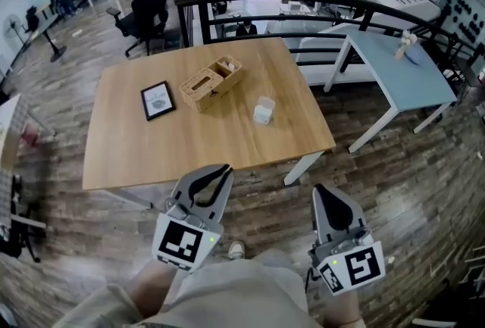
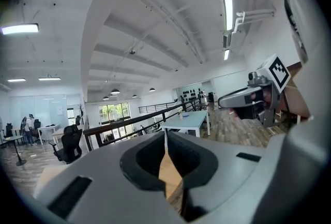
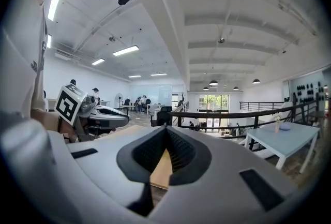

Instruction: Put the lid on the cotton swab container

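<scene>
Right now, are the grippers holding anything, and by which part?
Nothing is held. The left gripper and the right gripper both have their jaws shut on nothing, short of the table where the container stands.

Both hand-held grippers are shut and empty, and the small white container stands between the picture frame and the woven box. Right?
No. The head view shows the small white container right of the woven box, which lies between it and the picture frame. The left hand-held gripper and right hand-held gripper are indeed shut and empty.
</scene>
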`<state>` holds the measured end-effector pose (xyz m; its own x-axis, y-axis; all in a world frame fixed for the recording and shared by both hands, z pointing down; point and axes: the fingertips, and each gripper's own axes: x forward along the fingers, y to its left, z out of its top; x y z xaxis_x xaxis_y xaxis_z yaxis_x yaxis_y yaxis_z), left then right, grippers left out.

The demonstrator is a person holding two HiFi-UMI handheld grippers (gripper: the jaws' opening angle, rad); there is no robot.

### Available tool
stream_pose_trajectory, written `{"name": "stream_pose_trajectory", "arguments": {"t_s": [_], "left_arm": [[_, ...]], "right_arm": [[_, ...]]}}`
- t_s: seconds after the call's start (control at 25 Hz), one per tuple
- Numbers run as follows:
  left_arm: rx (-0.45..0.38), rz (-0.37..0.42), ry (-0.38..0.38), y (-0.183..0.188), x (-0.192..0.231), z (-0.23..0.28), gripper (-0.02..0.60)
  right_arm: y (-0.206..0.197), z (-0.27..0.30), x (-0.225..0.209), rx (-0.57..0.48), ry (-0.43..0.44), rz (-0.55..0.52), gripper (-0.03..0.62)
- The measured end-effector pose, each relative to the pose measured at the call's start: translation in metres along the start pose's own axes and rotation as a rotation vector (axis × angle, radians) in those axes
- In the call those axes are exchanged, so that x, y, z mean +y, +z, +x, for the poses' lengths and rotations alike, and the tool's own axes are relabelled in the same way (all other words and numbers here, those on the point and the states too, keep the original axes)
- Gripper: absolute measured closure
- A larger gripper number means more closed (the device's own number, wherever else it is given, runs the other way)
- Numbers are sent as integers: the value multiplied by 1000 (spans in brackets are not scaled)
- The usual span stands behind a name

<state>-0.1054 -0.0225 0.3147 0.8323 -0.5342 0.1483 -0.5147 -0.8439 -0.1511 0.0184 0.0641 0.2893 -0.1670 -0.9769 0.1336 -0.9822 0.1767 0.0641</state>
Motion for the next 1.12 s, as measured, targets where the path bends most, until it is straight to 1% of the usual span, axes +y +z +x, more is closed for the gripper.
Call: {"name": "stream_pose_trajectory", "arguments": {"t_s": [0.24, 0.4, 0.52, 0.64, 0.8, 1.0, 1.12], "left_arm": [[4, -10, -14, -12, 25, 28, 546], [7, -12, -13, -19, 34, 52, 546], [23, 5, -13, -22, 41, 74, 546], [37, 12, 7, -23, 51, 98, 546], [67, 6, 41, -24, 69, 136, 546], [106, -5, 97, -24, 94, 194, 546], [126, -11, 137, -19, 111, 230, 546]], "right_arm": [[-13, 35, -14, 41, -13, -4, 568], [-23, 56, -33, 54, -19, -9, 568], [-28, 74, -50, 58, -13, 5, 568], [-34, 95, -71, 63, 10, 34, 568], [-36, 132, -105, 67, 52, 44, 568], [-40, 186, -159, 89, 109, 64, 568], [-37, 220, -191, 101, 153, 57, 568]]}}
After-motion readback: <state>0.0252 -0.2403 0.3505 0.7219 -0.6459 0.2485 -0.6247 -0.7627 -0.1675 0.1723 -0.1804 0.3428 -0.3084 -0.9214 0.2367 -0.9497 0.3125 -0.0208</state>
